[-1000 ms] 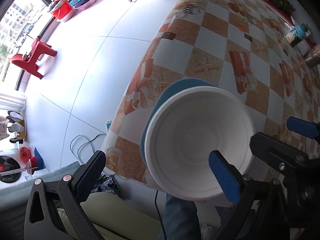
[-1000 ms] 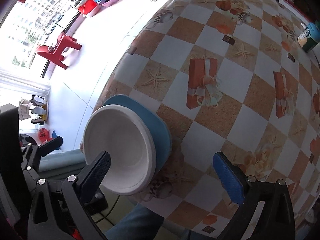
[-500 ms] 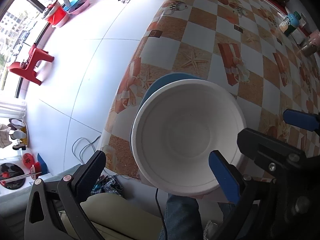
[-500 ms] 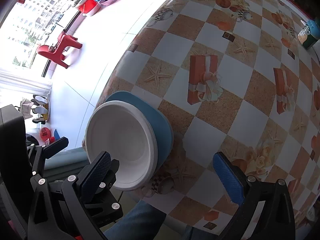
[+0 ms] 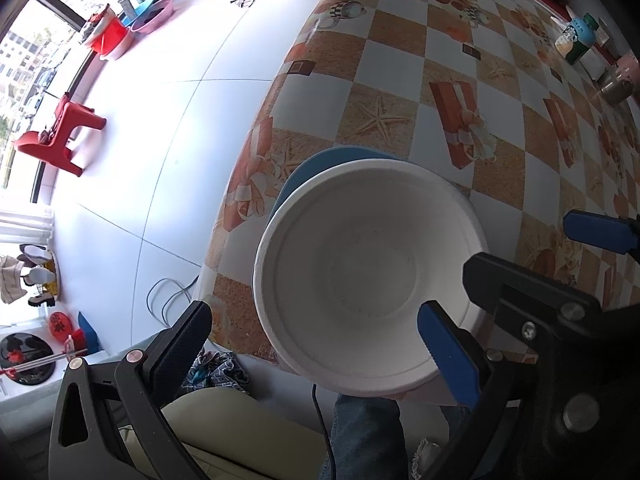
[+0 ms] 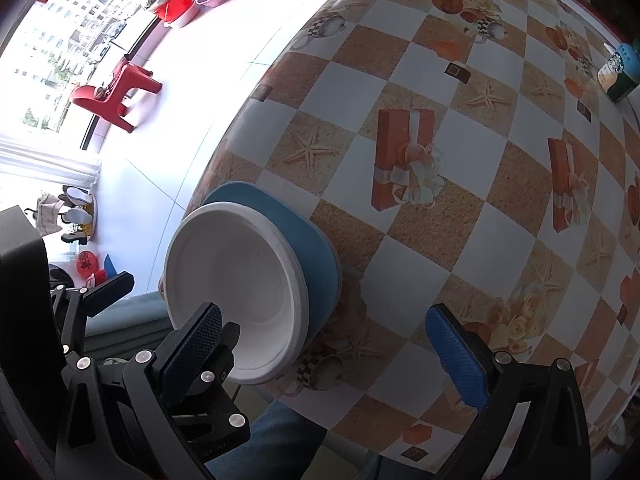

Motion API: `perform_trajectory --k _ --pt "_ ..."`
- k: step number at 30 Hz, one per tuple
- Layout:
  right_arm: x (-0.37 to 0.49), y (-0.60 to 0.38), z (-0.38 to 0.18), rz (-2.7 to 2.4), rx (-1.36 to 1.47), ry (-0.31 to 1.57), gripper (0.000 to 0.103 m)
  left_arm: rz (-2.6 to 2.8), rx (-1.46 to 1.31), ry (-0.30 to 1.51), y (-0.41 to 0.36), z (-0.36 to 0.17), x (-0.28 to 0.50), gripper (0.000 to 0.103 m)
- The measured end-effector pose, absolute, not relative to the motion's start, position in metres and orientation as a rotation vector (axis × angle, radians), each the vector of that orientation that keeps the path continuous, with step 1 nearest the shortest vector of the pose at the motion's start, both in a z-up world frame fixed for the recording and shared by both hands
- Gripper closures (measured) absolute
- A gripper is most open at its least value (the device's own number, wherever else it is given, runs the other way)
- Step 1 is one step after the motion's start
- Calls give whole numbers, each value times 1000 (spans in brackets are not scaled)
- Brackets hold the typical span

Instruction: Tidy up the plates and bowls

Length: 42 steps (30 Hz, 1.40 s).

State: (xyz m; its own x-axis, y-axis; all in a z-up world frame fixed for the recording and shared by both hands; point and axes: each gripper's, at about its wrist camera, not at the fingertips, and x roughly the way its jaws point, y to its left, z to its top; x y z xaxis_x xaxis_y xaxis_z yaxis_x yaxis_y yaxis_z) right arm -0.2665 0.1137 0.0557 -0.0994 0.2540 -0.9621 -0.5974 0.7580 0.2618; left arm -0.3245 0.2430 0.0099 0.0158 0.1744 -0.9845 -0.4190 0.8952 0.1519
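A white bowl (image 5: pixel 370 276) is observed resting on a blue plate (image 6: pixel 288 220) at the near corner of the table (image 5: pixel 500 128), just beside the edge, with its rim overhanging the plate on the near side. The bowl is round, so no long axis is noted; its mouth is turned upward and appears tipped slightly toward the cameras. The left gripper (image 5: pixel 320 344) is seen wide open, its fingers straddling the bowl's near rim with nothing gripped. The right gripper (image 6: pixel 332 336) is likewise wide open and empty, its left finger close to the rim; contact cannot be confirmed. The stacking step is judged to be near completion. A clear withdrawal is called for next, without nudging the bowl toward the table edge.
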Motion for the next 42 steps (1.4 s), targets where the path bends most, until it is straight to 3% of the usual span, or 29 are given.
perform_trajectory --k 42 --pt "-257 111 53 738 -296 1537 0 463 -189 1512 240 7 -315 0"
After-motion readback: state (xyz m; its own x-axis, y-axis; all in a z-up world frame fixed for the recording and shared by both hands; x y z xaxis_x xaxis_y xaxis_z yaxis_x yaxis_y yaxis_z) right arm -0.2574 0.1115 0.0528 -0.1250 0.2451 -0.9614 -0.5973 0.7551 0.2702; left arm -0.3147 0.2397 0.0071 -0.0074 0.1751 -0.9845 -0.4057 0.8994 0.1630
